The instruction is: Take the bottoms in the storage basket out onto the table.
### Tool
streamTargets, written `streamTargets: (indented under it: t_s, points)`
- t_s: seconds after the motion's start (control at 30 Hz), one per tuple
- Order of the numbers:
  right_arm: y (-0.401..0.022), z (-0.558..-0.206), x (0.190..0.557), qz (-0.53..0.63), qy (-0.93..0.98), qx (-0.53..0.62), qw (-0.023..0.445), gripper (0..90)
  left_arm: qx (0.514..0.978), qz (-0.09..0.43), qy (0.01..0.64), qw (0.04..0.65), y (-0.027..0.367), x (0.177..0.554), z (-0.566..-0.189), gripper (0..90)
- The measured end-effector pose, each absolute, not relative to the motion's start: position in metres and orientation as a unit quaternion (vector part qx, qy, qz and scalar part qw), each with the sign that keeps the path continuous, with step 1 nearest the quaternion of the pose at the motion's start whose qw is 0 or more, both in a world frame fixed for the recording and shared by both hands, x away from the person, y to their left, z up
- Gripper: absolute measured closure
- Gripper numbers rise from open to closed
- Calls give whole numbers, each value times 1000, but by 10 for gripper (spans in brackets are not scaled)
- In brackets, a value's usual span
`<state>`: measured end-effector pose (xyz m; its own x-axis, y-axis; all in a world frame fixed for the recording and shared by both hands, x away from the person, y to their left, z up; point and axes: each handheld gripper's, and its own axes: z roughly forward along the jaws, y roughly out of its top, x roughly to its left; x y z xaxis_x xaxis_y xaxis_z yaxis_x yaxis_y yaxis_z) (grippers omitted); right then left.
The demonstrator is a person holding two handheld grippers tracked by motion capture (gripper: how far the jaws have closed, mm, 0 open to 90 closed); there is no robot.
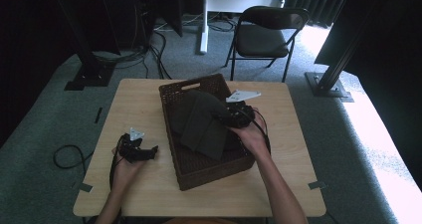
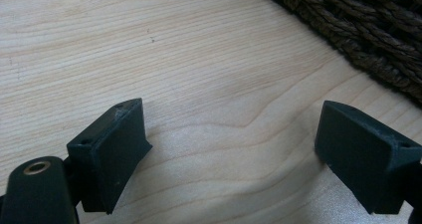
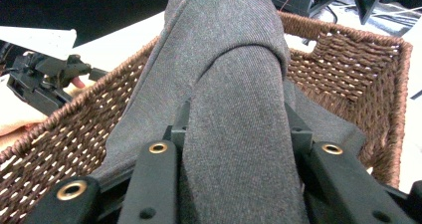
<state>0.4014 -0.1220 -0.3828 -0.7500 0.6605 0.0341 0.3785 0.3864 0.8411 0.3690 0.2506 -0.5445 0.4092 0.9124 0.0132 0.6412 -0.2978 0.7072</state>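
the grey cloth (image 1: pixel 201 124) lies folded in the woven basket (image 1: pixel 171 92) at the middle of the bench (image 1: pixel 134 99), one end of it lifted toward the basket's right wall. in the right gripper view the cloth (image 3: pixel 239 109) rises as a thick fold straight up from between the two black jaws, which press on it from both sides — the right hand-held gripper (image 1: pixel 234 115) is clamped on the cloth. behind the fold the basket's (image 3: pixel 348 64) brown wicker walls and a handle slot show, with more of the cloth lying on the basket floor.

in the high view the right hand (image 1: pixel 251 134) reaches in over the basket's right rim, forearm running up from the lower edge of the picture at a slant, wrist bent so the gripper points left and into the basket; its grey three-cornered plate sits on top.

the left hand-held gripper (image 1: pixel 137 152) rests low over the bare bench just left of the basket, apart from it, held by the left hand (image 1: pixel 124 169) with the forearm coming up from the bottom edge. in the left gripper view its jaws stand wide with nothing but wood grain (image 2: pixel 209 84) between them — the basket's (image 2: pixel 368 35) braided base crosses the upper right corner.
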Motion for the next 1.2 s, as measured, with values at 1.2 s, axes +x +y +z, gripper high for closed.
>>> streamTargets:
  t_s: [1.2]
  points:
    - [-126, -349, 402, 478, 803, 309, 177, 626, 777, 213, 500, 317, 251, 369, -544, 130]
